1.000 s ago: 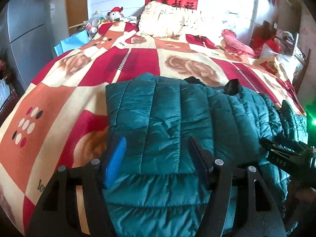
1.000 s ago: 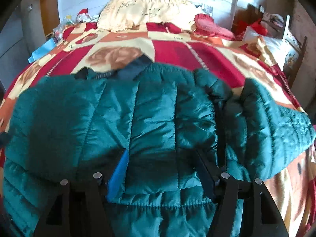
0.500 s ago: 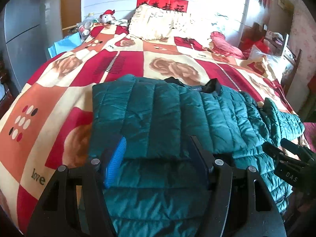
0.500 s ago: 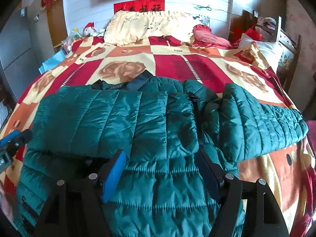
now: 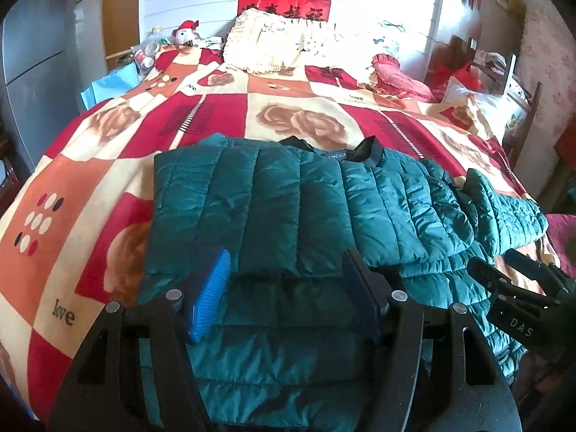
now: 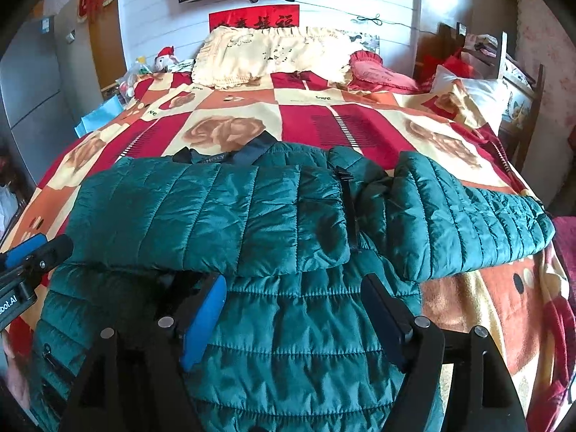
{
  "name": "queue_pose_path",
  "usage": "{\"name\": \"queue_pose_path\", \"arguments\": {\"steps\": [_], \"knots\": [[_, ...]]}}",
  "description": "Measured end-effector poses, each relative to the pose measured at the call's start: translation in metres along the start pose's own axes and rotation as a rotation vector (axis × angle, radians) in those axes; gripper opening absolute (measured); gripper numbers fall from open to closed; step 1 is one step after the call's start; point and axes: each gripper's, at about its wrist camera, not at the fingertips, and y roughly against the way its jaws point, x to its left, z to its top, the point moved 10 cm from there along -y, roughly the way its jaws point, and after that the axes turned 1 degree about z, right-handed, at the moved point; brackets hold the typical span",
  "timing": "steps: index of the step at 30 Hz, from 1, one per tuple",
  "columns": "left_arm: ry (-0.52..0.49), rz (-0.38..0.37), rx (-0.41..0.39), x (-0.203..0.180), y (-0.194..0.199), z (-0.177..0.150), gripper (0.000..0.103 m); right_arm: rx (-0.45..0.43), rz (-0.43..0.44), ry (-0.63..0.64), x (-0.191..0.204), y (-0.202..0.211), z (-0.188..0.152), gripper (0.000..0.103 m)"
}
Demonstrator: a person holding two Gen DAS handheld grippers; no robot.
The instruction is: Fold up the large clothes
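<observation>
Teal jacket on bed, one sleeve folded across; left gripper agape above it, empty. Right gripper just widened, gripping nothing.

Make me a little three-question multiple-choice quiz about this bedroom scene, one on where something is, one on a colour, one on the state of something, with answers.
1. Where does the puffer jacket lie?
A. On the patterned bedspread
B. On the floor
C. Hung on the wall

2. What colour is the jacket?
A. Yellow
B. Teal green
C. White

3. How does the right gripper stand?
A. Clamped on a pillow
B. Shut with nothing in it
C. Jaws apart above the jacket's hem, pinching nothing

Answers:
1. A, the jacket is spread across the red and cream rose-print bedspread, near the foot of the bed.
2. B, its quilted shell is teal green all over, with a dark collar.
3. C, the blue pad and the dark one stand wide apart with flat quilted fabric behind them; the jaws have just been opening.
</observation>
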Motion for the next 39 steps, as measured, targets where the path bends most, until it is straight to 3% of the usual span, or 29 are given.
{"name": "queue_pose_path", "arguments": {"steps": [26, 31, 39], "knots": [[0.013, -0.061, 0.023, -0.032, -0.040, 0.001, 0.065, -0.009, -0.127, -0.101, -0.106, -0.013, 0.009, 0.076], [0.003, -0.056, 0.025, -0.034, -0.047, -0.003, 0.065, -0.034, -0.190, -0.159, -0.156, -0.014, 0.015, 0.076], [0.030, -0.074, 0.045, -0.032, -0.055, -0.008, 0.065, -0.074, -0.361, -0.327, -0.277, -0.015, 0.022, 0.076]]}}
